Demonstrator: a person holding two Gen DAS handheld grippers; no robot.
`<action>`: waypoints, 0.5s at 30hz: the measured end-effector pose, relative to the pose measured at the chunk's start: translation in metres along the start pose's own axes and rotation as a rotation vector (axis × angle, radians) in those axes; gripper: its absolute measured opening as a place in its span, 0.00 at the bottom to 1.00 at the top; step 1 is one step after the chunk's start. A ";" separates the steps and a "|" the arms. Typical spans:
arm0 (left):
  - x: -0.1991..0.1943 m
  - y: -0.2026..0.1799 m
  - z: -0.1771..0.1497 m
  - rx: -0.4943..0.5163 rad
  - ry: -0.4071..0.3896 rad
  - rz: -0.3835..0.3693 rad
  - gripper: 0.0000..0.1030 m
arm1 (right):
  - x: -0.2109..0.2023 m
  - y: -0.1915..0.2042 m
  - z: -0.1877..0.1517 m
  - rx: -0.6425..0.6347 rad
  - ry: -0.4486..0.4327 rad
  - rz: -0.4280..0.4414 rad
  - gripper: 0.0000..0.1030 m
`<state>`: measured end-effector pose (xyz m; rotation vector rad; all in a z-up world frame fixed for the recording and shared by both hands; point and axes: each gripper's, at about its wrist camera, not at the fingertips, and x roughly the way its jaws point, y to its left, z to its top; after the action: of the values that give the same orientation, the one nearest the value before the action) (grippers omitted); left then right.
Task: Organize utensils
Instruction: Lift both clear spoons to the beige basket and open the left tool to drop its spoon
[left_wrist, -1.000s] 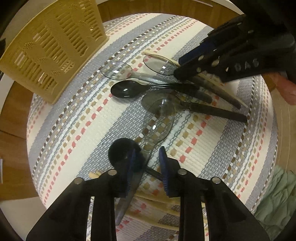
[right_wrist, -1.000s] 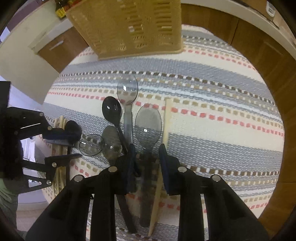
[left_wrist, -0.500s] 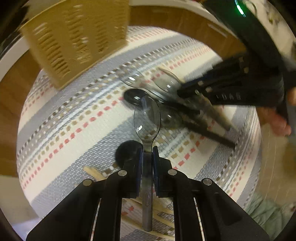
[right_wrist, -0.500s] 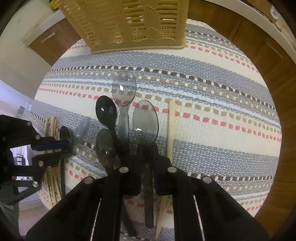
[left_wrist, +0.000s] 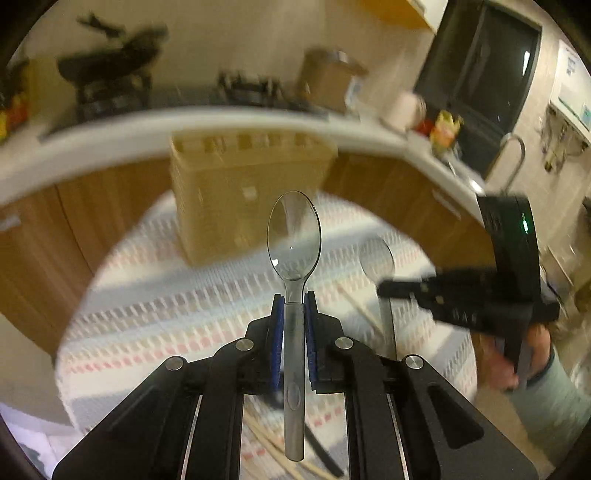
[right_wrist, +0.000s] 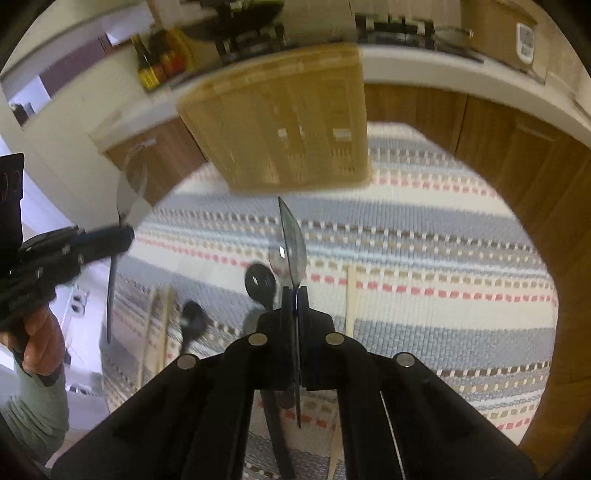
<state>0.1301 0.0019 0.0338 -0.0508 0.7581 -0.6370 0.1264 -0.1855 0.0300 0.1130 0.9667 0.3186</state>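
**Both grippers up, a clear spoon in each**

Left gripper clamped on a clear spoon at the neck, bowl forward, raised above the striped mat. Right gripper pinches a second clear spoon edge-on, also off the mat. Tan basket stands at the mat's far edge. Black spoon and wooden chopsticks lie on the mat.

I see a clear plastic spoon clamped by its handle, bowl up and facing me. A second clear spoon is pinched edge-on. Beyond stands the tan slotted basket; a black spoon and wooden chopsticks lie on the striped mat.
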 end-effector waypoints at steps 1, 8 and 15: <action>-0.007 -0.002 0.003 -0.002 -0.038 0.014 0.09 | -0.009 0.001 0.004 -0.005 -0.039 0.010 0.01; -0.044 0.002 0.061 -0.057 -0.272 0.051 0.09 | -0.057 0.014 0.044 -0.038 -0.300 0.047 0.01; -0.052 0.017 0.107 -0.095 -0.485 0.072 0.09 | -0.078 0.019 0.107 -0.050 -0.512 0.017 0.01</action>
<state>0.1805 0.0252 0.1407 -0.2551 0.3192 -0.4915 0.1692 -0.1875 0.1571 0.1486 0.4505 0.3091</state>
